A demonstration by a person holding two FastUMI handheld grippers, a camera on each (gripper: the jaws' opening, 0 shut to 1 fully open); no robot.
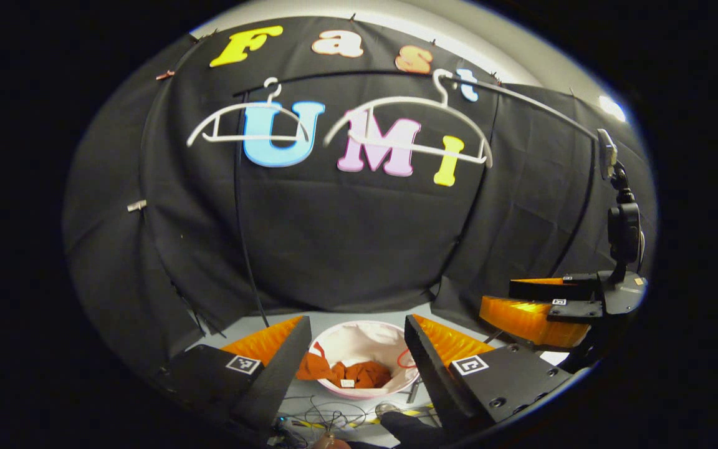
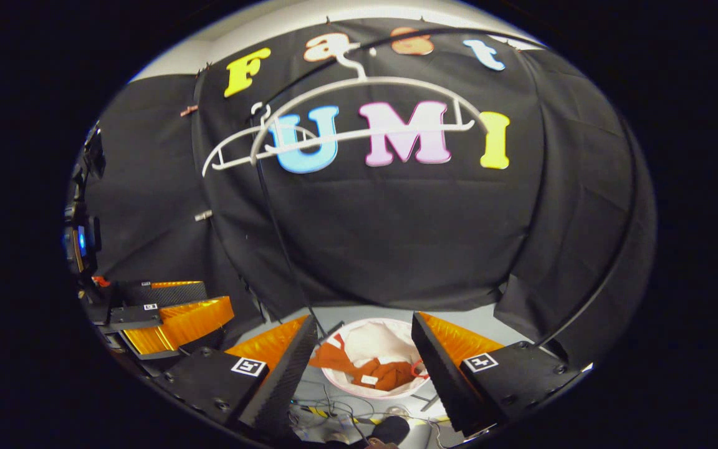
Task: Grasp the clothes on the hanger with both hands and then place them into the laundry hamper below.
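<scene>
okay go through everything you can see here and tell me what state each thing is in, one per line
Left gripper: open, holding nothing.
Right gripper: open, holding nothing.
Left hanger: bare, hanging on the rail.
Right hanger: bare, hanging on the rail.
Laundry hamper: upright, open at the top.
Orange garment: crumpled inside the hamper.

Clothes [image 1: 346, 374] in hamper [image 1: 359, 340]; hangers [image 1: 409, 125] above
</scene>
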